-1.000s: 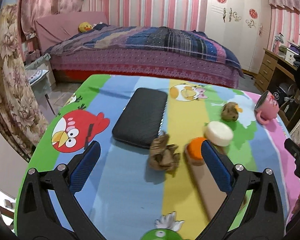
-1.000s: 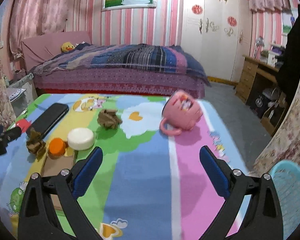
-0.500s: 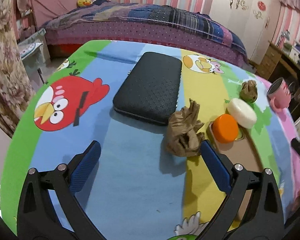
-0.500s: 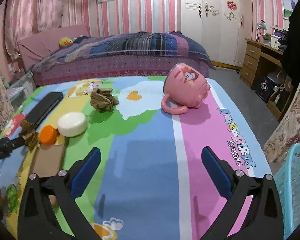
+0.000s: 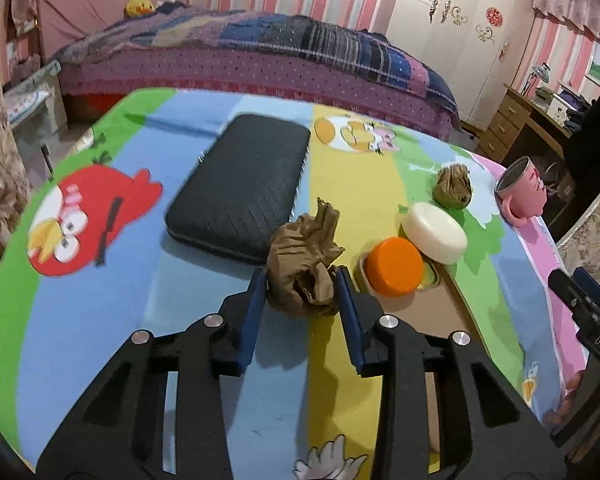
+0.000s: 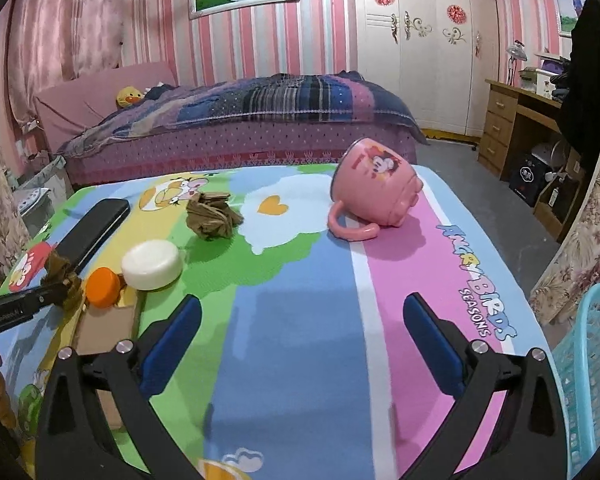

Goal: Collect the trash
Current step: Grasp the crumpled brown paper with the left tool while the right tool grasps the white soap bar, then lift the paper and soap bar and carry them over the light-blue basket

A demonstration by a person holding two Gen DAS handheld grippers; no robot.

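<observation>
- The nearer crumpled brown paper wad sits on the table, which is covered with a bright cartoon-bird cloth, where the blue stripe meets the yellow one.
- The left gripper has just been closing on this wad; its blue-padded fingers now stand narrow, with the paper between them and a pad against each flank.
- Just behind the wad, touching or nearly so, lies a flat black textured case with rounded corners.
- To the wad's right an orange round lid rests at the far end of a brown cardboard strip, and a white round disc lies just beyond it, leaning against it.
- A second crumpled brown paper ball lies further back on the green patch, apart from the first.
- A pink cartoon-printed mug lies on its side on the pink stripe, handle toward the camera, well apart from both wads.
- The right gripper hovers over the blue and pink stripes with its fingers spread wide and nothing between them.
- A light blue plastic lattice basket shows past the table's right edge in the right wrist view.
- Behind the table stands a bed with a plaid quilt.
</observation>
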